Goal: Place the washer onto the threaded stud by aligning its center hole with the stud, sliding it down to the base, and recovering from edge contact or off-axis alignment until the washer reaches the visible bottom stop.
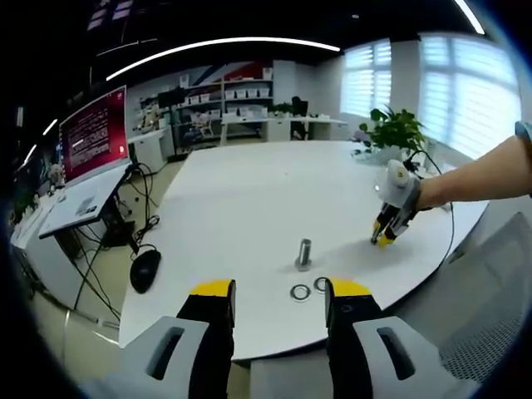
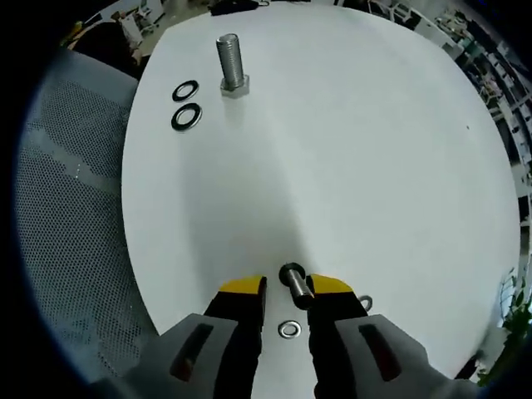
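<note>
White round table (image 1: 249, 191), mostly bare, broad open surface far and left of the hardware. Near its front edge in the left gripper view: upright stud (image 1: 303, 253) on a hex base, with two washers (image 1: 300, 292) flat just in front, side by side, apart from the stud. Left gripper (image 1: 278, 291) low over that edge, jaws wide apart, holding nothing, washers showing in the gap. Right gripper (image 1: 384, 233) at the table's right edge, tips down at the surface, held by a hand (image 1: 432, 193). In the right gripper view: right gripper (image 2: 287, 287) part open around a second stud (image 2: 293, 281), contact unclear; one washer (image 2: 290, 329) flat between the jaws, nearer than that stud. Far off: first stud (image 2: 232, 63) and the pair of washers (image 2: 186, 116) near the left rim, beside a mesh chair (image 2: 75, 208).
</note>
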